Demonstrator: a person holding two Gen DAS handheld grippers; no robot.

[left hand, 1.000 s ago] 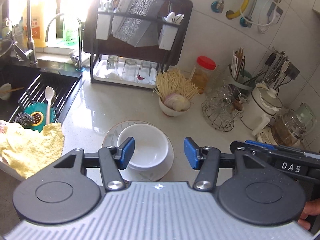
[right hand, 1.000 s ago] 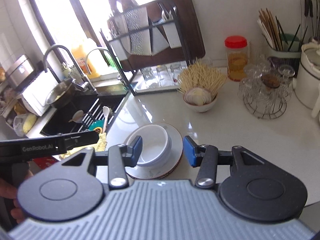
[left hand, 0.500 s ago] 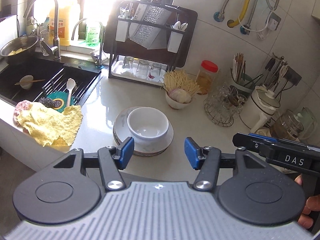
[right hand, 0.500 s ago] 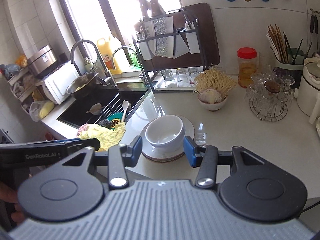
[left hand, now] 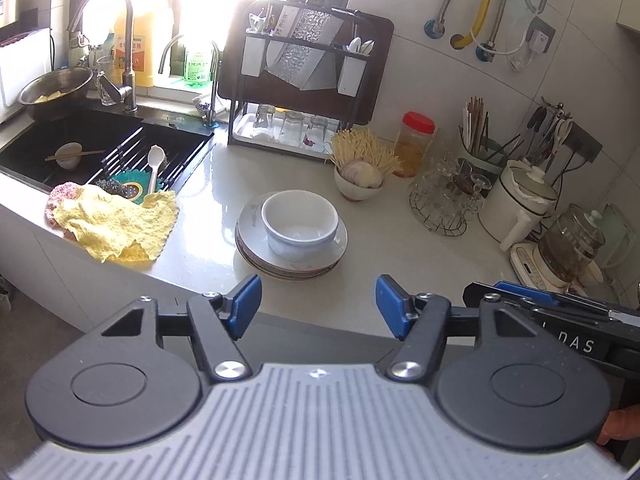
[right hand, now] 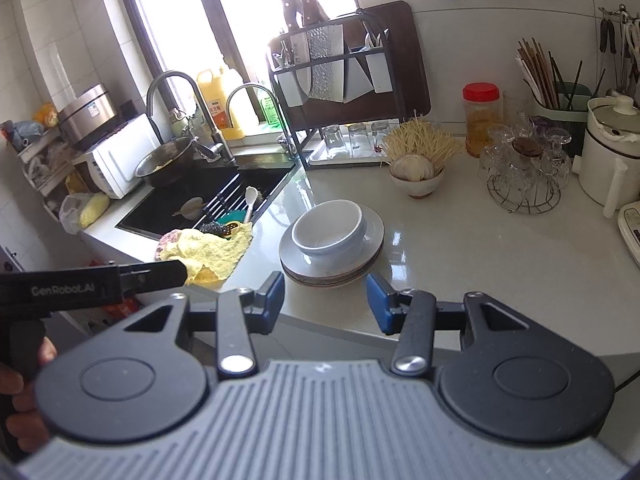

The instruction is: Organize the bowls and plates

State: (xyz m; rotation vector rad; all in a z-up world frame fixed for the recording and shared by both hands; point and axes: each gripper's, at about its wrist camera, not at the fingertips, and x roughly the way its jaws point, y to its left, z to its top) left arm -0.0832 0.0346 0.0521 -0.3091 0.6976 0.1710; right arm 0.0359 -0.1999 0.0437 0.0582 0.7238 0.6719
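Observation:
A white bowl (left hand: 299,222) sits on a stack of plates (left hand: 256,248) near the front of the white counter; both also show in the right wrist view, the bowl (right hand: 329,228) on the plates (right hand: 372,240). My left gripper (left hand: 318,310) is open and empty, held back from the counter edge, short of the stack. My right gripper (right hand: 326,300) is open and empty, also short of the stack. Each gripper's body shows at the edge of the other's view.
A yellow cloth (left hand: 116,224) lies at the sink's front edge. The black sink (left hand: 80,148) holds a spoon and a small bowl. A knife and glass rack (left hand: 304,80) stands behind. A garlic bowl (left hand: 360,178), a wire glass stand (left hand: 444,200) and a kettle (left hand: 520,204) stand right.
Both grippers have pulled back and up from the stack, which now looks smaller and farther. Both stay open and empty. The bowl and plates have not moved.

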